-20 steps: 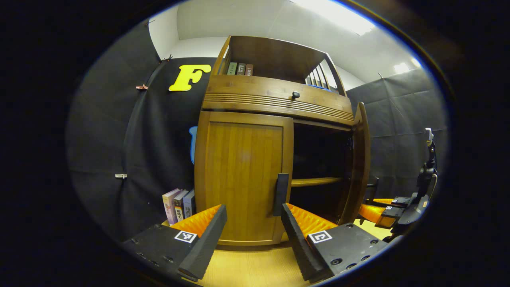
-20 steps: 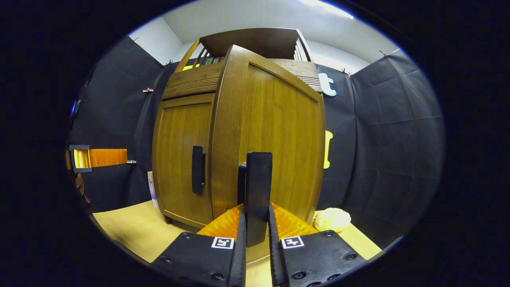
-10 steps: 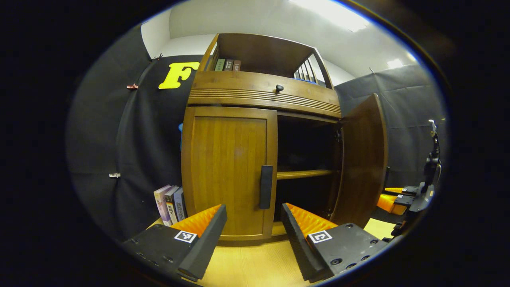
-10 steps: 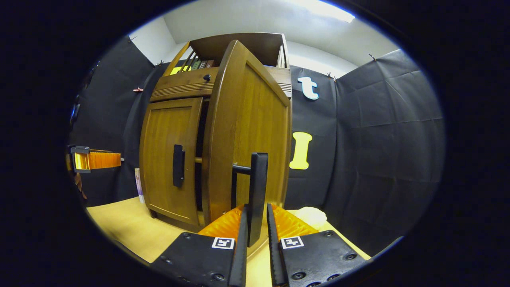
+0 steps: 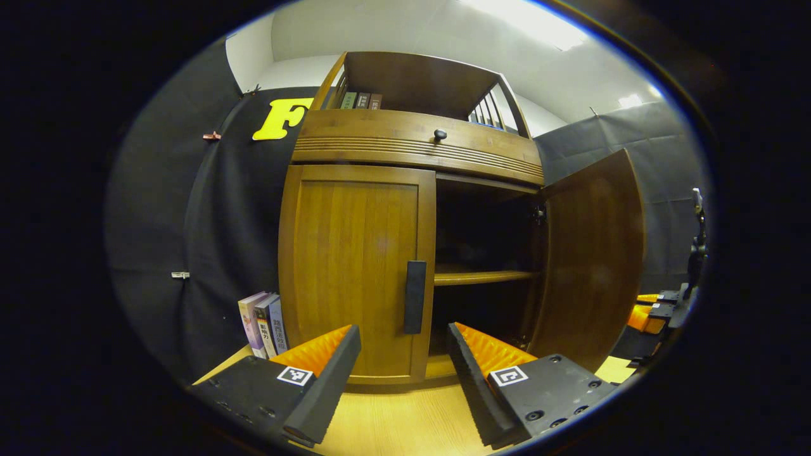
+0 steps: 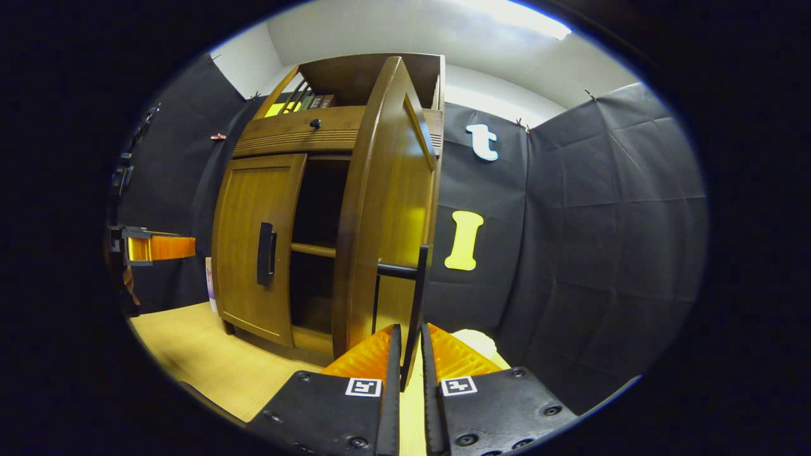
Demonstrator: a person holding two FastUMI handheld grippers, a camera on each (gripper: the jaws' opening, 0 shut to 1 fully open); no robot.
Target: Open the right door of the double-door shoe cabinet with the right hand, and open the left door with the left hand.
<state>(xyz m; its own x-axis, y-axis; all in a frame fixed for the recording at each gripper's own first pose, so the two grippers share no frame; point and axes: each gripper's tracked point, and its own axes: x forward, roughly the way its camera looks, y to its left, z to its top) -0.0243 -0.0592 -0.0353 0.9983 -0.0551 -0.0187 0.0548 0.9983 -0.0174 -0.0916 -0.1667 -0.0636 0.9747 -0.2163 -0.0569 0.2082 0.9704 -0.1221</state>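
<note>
Shoe cabinet (image 5: pixel 405 190) stands on the wooden floor (image 5: pixel 405 424), its right door (image 6: pixel 386 202) swung wide with the right gripper (image 6: pixel 408 354) pinching its handle (image 6: pixel 415 297), while the left gripper (image 5: pixel 402 364) waits wide open before the closed left door (image 5: pixel 355 266).

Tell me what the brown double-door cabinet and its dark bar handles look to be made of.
The brown double-door cabinet looks like wood or wood veneer: vertical grain, glossy varnish reflecting the light. The dark bar handle on the closed left door is matte, plastic or painted metal; I can't tell. The open right door's handle, thin edge-on, is clamped by the right gripper.
</note>
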